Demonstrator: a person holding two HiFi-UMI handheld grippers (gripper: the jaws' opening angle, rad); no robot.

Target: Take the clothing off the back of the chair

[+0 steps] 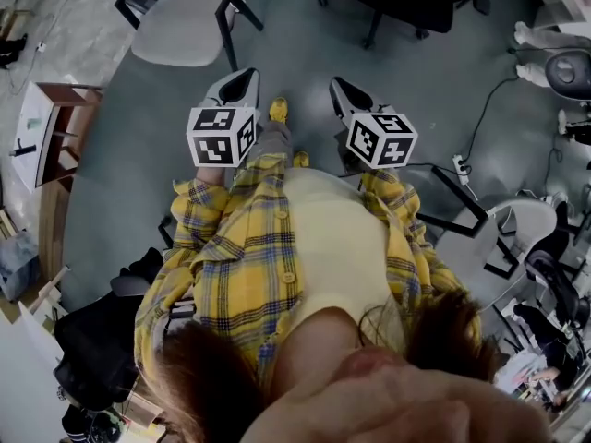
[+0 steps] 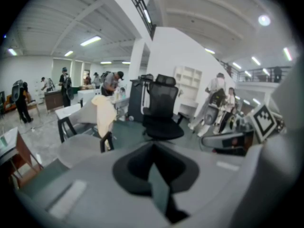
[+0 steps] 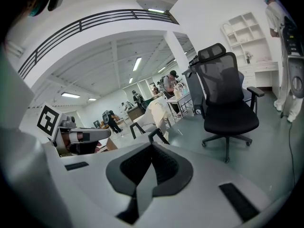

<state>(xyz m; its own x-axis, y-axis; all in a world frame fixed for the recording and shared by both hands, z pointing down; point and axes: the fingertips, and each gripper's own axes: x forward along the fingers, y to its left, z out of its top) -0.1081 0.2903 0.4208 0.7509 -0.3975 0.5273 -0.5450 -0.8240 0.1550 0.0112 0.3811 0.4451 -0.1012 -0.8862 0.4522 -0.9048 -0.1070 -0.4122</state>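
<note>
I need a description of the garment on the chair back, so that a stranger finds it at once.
Find the tall black office chair. Left of it in the left gripper view stands a grey chair with black legs. The cream garment drapes over its back; the office chair is bare.

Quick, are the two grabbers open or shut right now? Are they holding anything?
Left gripper: closed, holding nothing.
Right gripper: closed, holding nothing.

hand-held grippers [image 1: 249,74] [image 1: 335,83]: 2 | blk office chair [image 2: 161,113]: 1 | cream garment [image 2: 103,114]: 1 | white chair [image 2: 78,148] w/ garment: 1
</note>
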